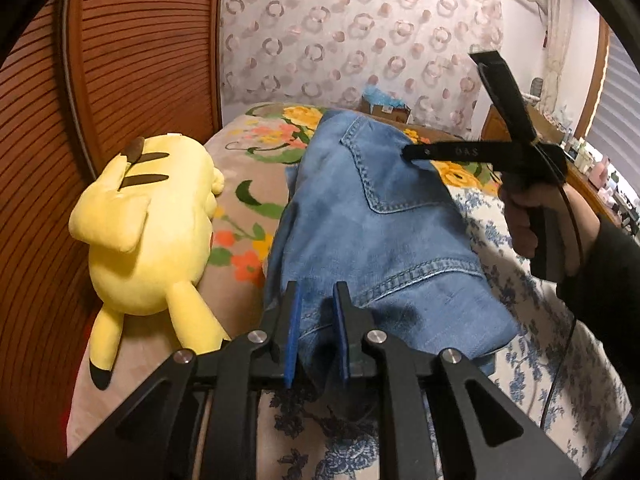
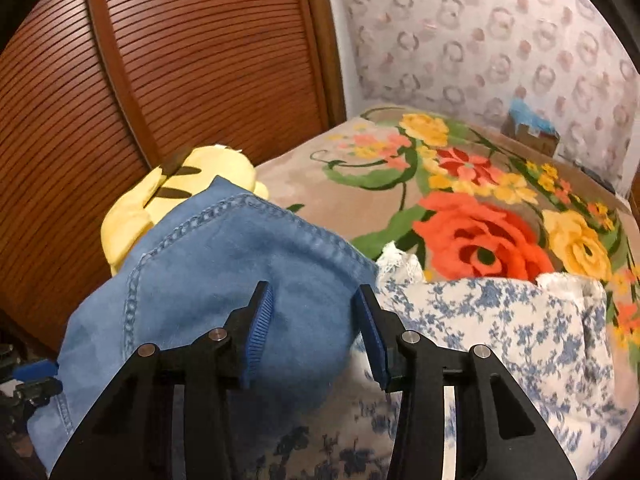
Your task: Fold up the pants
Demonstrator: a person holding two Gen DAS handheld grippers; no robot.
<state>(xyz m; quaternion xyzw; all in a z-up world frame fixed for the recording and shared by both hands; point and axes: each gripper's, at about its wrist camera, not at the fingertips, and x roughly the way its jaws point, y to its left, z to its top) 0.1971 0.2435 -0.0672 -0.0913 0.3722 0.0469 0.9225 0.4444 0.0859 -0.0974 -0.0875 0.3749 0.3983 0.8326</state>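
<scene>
The bed (image 2: 304,184) is the largest thing here, with a flowered blanket (image 2: 480,232) at the far part and a blue-and-white printed sheet (image 2: 500,320) nearer. On it lie the pants (image 1: 360,220) — blue denim, bunched in a folded heap, with a back pocket on top. A yellow plush toy (image 1: 148,232) lies just beside them, near the wooden headboard (image 1: 120,60).

The left gripper (image 1: 316,332) has its jaws narrow, with a fold of denim between the blue pads; whether they press it I cannot tell. The right gripper (image 2: 312,328) has its jaws about half open over the denim edge, not pinching it (in the left view one finger lies on the pocket).

To do this step well, I think both grippers should take the same layer of cloth, lift it evenly, and lay it flat — keeping the hem away from the toy.

A cardboard box (image 1: 386,110) stands by the wall; something blue shows in it, which I cannot identify.
</scene>
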